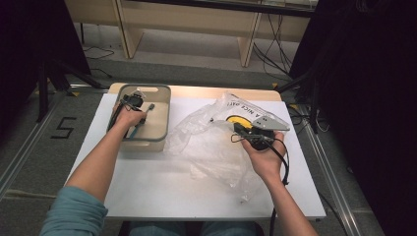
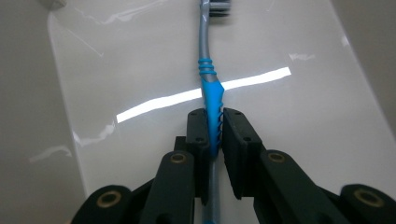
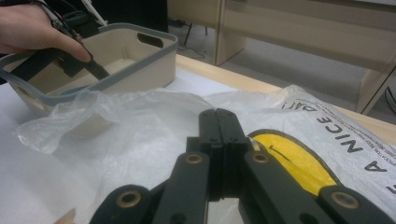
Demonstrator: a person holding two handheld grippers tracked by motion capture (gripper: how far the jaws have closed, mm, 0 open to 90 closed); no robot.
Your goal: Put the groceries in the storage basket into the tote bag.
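The left tongs [image 2: 214, 128] are clamped on the blue toothbrush [image 2: 211, 88], which lies inside the beige bin [image 1: 160, 129] on the desk [image 1: 162, 191]. The right tongs [image 3: 219, 128] are together, resting on the plastic bag [image 3: 327, 140] beside the bin.

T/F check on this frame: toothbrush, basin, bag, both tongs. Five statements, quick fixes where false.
1. The left tongs grip the blue-and-grey toothbrush. True.
2. The toothbrush lies on the plastic bag. False: it is inside the beige basin.
3. The right tongs stand wide open. False: their jaws are shut together, over the bag.
4. The bag carries a yellow print and black lettering. True.
5. The basin sits to the right of the bag in the high view. False: it sits to the left.
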